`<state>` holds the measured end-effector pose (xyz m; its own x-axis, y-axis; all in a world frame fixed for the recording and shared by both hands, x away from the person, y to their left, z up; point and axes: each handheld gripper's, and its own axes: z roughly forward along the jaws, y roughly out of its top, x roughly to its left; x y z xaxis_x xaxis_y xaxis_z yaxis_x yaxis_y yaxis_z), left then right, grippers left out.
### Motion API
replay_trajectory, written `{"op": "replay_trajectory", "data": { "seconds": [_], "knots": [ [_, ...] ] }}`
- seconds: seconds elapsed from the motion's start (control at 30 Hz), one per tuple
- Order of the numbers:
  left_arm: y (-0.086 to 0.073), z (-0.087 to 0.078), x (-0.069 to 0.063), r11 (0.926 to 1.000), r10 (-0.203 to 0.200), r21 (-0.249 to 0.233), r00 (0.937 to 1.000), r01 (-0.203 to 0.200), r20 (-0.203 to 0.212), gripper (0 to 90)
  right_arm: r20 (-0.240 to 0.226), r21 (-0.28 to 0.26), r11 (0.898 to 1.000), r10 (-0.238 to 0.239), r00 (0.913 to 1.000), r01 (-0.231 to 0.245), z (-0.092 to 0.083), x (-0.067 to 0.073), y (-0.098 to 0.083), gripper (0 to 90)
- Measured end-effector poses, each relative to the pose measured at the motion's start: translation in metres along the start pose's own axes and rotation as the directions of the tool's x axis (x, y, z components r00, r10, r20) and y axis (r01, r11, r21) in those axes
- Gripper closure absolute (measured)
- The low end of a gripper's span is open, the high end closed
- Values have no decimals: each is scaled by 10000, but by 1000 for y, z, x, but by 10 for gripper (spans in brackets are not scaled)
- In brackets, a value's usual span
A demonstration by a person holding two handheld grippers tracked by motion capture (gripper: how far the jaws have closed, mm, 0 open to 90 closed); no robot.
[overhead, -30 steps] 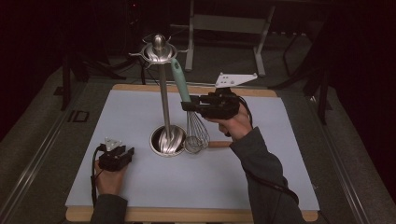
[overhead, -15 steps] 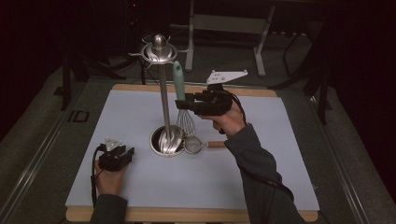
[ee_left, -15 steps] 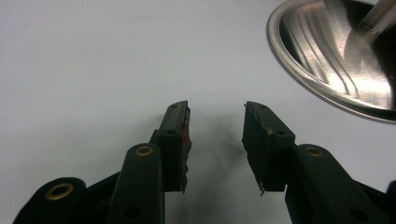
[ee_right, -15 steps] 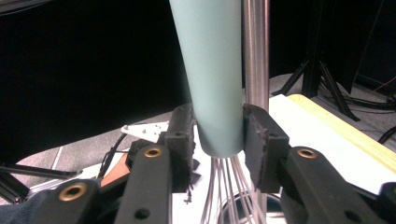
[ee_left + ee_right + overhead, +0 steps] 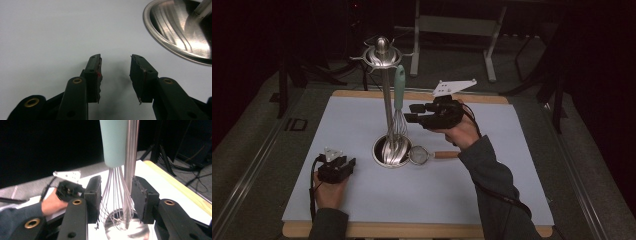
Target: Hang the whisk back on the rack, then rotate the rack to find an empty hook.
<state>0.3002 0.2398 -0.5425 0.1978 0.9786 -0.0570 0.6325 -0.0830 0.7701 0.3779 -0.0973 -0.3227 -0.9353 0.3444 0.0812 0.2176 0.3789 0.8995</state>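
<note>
— Fingers (image 5: 93, 75) on the left gripper (image 5: 335, 167) are spread with nothing between them; it just rests on the white mat (image 5: 362, 125), low at the left, near the steel base (image 5: 180, 32) of the utensil stand (image 5: 384, 100).

— And the whisk?

— Look at the middle. That whisk (image 5: 399, 102) with the pale green handle hangs upright beside the stand's pole, wires down over the round base. I'd say the hanging is done, or as good as done.

— Is the right one holding it?

— No. The right gripper (image 5: 412, 113) has just been opening. In the right gripper view its fingers (image 5: 93, 195) stand apart on either side of the wires (image 5: 115, 195) and the pole, and I can't see a pad pressing on anything. So it looks like a release, with backing the hand away left to do.

— And that little strainer?

— The small strainer (image 5: 421, 154) with the wooden handle lies on the mat, touching the base or just beside it, below the right hand. My guess is it goes up next.

— Can you see the hook the whisk hangs from?

— Not clearly. The top of the handle meets the stand's crown (image 5: 382, 54) against a dark background, and the right gripper view cuts off the handle's top. Whether it's properly seated, I can't tell.
</note>
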Motion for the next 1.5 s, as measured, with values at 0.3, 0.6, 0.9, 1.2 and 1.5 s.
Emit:
{"op": "replay_trajectory", "data": {
  "seconds": [0.3, 0.6, 0.9, 1.2, 1.5],
  "knots": [
    [0, 0, 0, 10000, 13, 2, 10000, -13, -7, 614, 754, 1095, 9926, -610, 9953, 525, -3, 4, -10, 590],
    [0, 0, -1, 10000, 41, -23, 10000, -41, -43, 614, 1069, 1983, 9790, -703, 9918, 480, -1, 8, -41, 585],
    [0, -1, -1, 9999, 57, -96, 10000, -57, -35, 615, 1580, 2111, 9770, -649, 9853, 304, -12, 15, -82, 570],
    [-1, -2, -2, 9997, 99, -218, 9999, -101, -91, 628, 2548, 2638, 9636, -261, 9666, -435, -23, 12, -136, 562],
    [-2, -6, -1, 9982, -7, -596, 9998, 18, 189, 702, 3242, 3006, 9460, 184, 9458, -1215, -38, 4, -183, 555]
  ]
}}
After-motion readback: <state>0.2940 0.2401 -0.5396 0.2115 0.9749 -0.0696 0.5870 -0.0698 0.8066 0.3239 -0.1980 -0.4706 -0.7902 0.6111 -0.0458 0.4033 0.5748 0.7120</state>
